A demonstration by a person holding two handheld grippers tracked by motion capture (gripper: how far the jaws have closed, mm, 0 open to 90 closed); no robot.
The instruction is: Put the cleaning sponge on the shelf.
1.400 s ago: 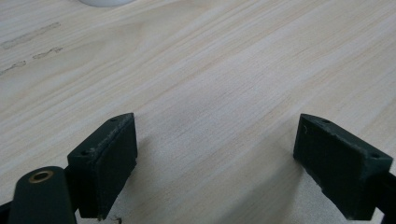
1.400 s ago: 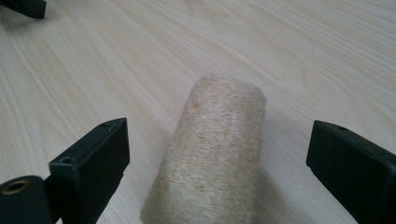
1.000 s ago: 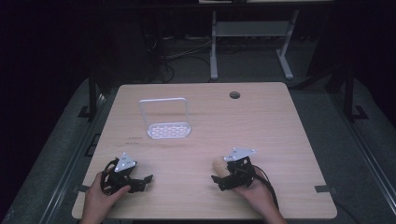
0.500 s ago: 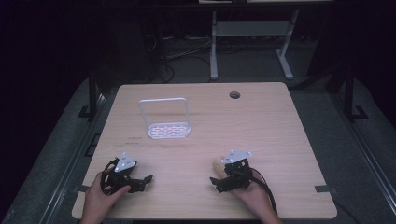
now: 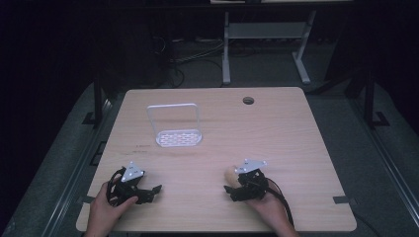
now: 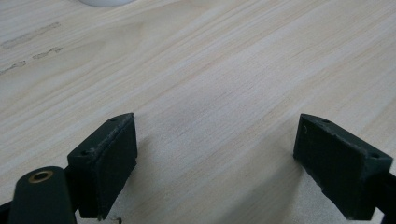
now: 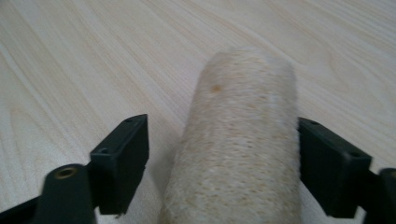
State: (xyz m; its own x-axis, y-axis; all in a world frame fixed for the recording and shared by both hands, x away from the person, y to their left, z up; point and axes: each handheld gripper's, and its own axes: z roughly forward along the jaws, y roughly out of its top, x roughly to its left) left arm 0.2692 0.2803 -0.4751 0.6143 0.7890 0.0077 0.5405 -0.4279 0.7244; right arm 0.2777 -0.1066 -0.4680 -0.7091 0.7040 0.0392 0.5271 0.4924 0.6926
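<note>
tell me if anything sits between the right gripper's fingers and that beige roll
Nothing visible does. The beige roll already lies between the right gripper fingers, which have just been closing; one touches it, a gap remains at the other.

No readable text, label, brand, number or sign appears on anything.

A pale wooden table (image 5: 296, 148) with a round cable hole (image 5: 248, 100) near its upper edge is seen at the centre of the frame. Grey carpet floor (image 5: 375, 163) is laid around it. A white metal stand (image 5: 262, 34) and cables (image 5: 192, 54) are seen at the top, in darkness.
</note>
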